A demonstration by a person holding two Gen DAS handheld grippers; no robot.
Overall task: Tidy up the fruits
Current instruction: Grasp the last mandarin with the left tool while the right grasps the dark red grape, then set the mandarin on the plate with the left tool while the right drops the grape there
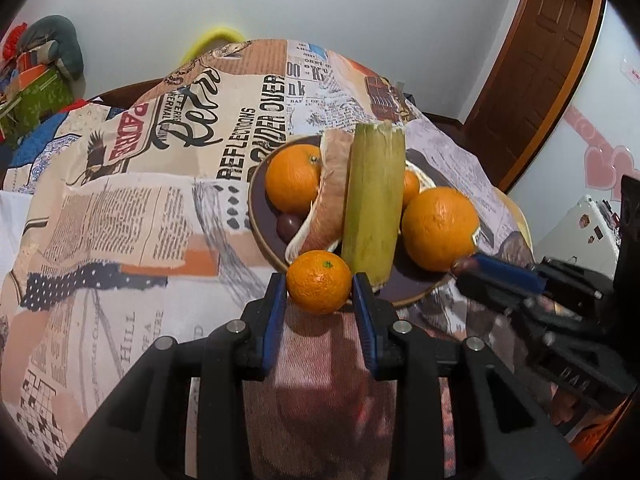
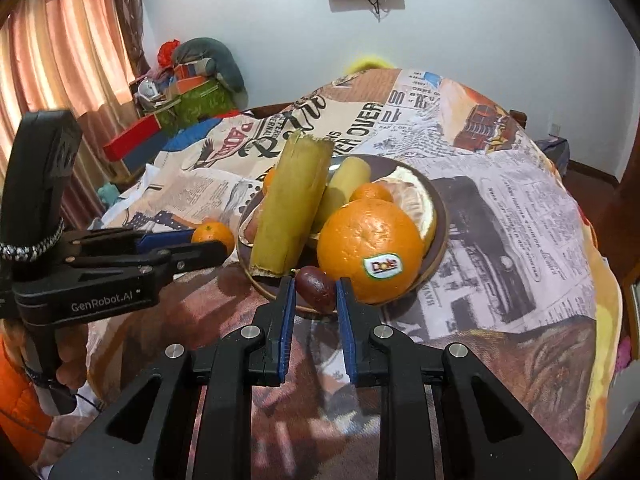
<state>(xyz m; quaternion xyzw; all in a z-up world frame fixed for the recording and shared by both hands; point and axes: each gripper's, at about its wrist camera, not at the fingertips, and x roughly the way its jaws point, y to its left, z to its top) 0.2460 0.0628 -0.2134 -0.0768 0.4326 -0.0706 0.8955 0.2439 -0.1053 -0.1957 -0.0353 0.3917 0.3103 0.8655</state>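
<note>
Two fruits gripped, one per gripper, at the plate's near rim.
Left gripper (image 1: 319, 284) fingers clamped a small mandarin (image 1: 319, 282) across its middle, lower centre: light, soft-skinned, likely easy to bruise. Right gripper (image 2: 316, 290) fingers pinched a dark date-like fruit (image 2: 316, 285) beside the plate (image 2: 438, 216): tiny, smooth, probably slippery.

Mandarin (image 1: 319, 282) and date (image 2: 316, 286) beside heaped plate (image 1: 256, 216).
</note>
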